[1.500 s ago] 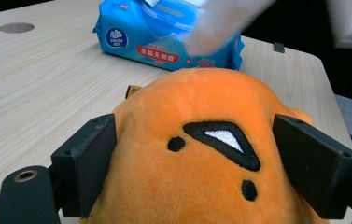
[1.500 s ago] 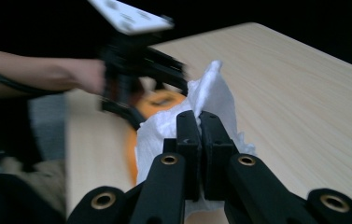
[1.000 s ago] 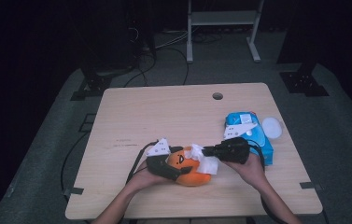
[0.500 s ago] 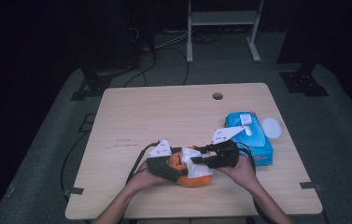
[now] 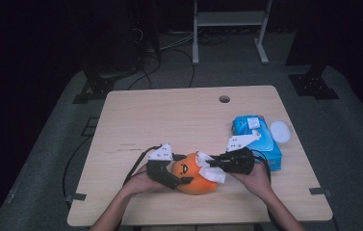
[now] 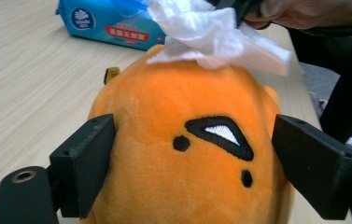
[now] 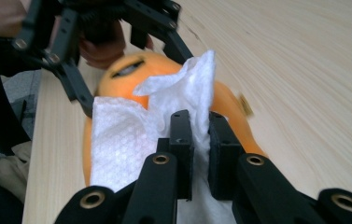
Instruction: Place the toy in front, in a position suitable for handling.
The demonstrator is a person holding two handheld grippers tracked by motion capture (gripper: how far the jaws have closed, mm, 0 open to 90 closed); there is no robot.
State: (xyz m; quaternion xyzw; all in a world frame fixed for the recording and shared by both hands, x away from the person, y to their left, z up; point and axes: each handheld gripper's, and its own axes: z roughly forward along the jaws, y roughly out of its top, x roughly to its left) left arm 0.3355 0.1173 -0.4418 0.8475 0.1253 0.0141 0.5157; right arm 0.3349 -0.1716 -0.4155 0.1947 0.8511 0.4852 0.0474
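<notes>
The orange plush toy (image 5: pixel 196 173) lies on the worktop (image 5: pixel 179 125) near its front edge. The left tongs (image 5: pixel 173 179) are clamped on the toy's sides, one jaw against each flank. The right tongs (image 5: pixel 207 163) have just been closing and are clamped on a white wet wipe (image 5: pixel 211 168) pressed against the toy's top. A blue wipes pack (image 5: pixel 258 139) lies just beyond the right tongs
</notes>
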